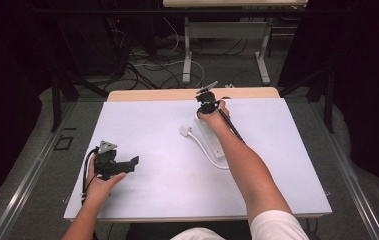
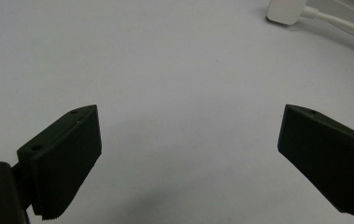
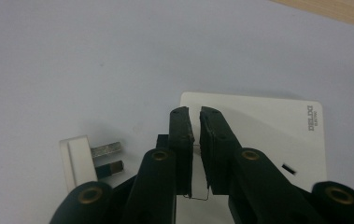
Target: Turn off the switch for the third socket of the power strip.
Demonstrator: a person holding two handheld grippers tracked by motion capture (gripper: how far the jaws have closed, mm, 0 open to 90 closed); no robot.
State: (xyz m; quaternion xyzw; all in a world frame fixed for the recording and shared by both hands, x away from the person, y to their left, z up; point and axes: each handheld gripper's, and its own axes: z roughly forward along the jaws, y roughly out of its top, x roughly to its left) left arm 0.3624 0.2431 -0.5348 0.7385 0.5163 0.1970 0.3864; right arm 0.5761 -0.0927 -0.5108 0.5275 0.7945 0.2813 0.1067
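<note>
A white power strip (image 1: 212, 141) lies on the white mat (image 1: 147, 125), its cable curling to a white three-pin plug (image 1: 184, 131) beside it. My right gripper (image 1: 206, 108) points down over the strip's far end. In the right gripper view its jaws (image 3: 194, 112) stand almost together with a thin slit between them, above the power strip (image 3: 268, 126), with the plug (image 3: 79, 158) lying on its side to the left. My left gripper (image 1: 127, 167) rests at the mat's left, jaws wide apart (image 2: 191, 112) over bare mat, the plug (image 2: 286, 10) far off.
The wooden table edge (image 1: 177, 94) shows behind the mat. Beyond it, loose cables (image 1: 152, 70) cover the floor under another table's white legs (image 1: 187, 55). Dark frames stand at both sides.
</note>
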